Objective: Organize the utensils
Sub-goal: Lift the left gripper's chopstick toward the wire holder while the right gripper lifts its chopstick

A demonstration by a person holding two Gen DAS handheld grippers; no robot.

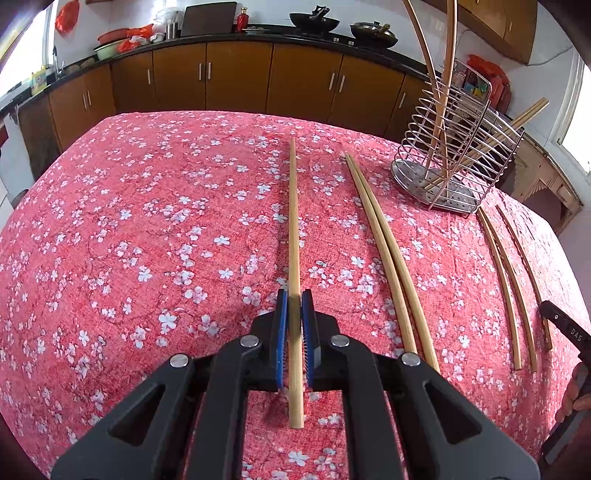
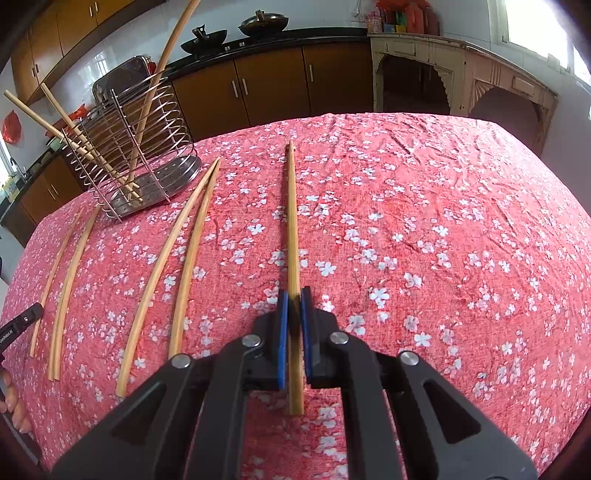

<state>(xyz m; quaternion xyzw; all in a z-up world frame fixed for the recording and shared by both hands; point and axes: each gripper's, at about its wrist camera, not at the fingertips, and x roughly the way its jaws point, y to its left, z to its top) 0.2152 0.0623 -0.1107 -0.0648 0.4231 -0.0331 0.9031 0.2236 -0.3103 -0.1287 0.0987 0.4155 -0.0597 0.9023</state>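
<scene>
My left gripper (image 1: 294, 300) is shut on a bamboo chopstick (image 1: 293, 221) that lies along the pink floral tablecloth (image 1: 147, 240), pointing away. My right gripper (image 2: 294, 295) is shut on another chopstick (image 2: 291, 206) lying the same way. A wire utensil holder (image 1: 454, 155) stands at the back right in the left wrist view and at the back left in the right wrist view (image 2: 140, 155); several chopsticks lean inside it. A loose pair (image 1: 384, 251) lies right of the left gripper. Another pair (image 2: 177, 266) lies left of the right gripper.
More loose chopsticks (image 1: 513, 280) lie near the table's right edge in the left view, beside the other gripper's tip (image 1: 565, 325). Brown cabinets (image 1: 236, 77) and a counter with woks (image 1: 314, 22) run behind the table. A white wooden stand (image 2: 461, 74) is at back right.
</scene>
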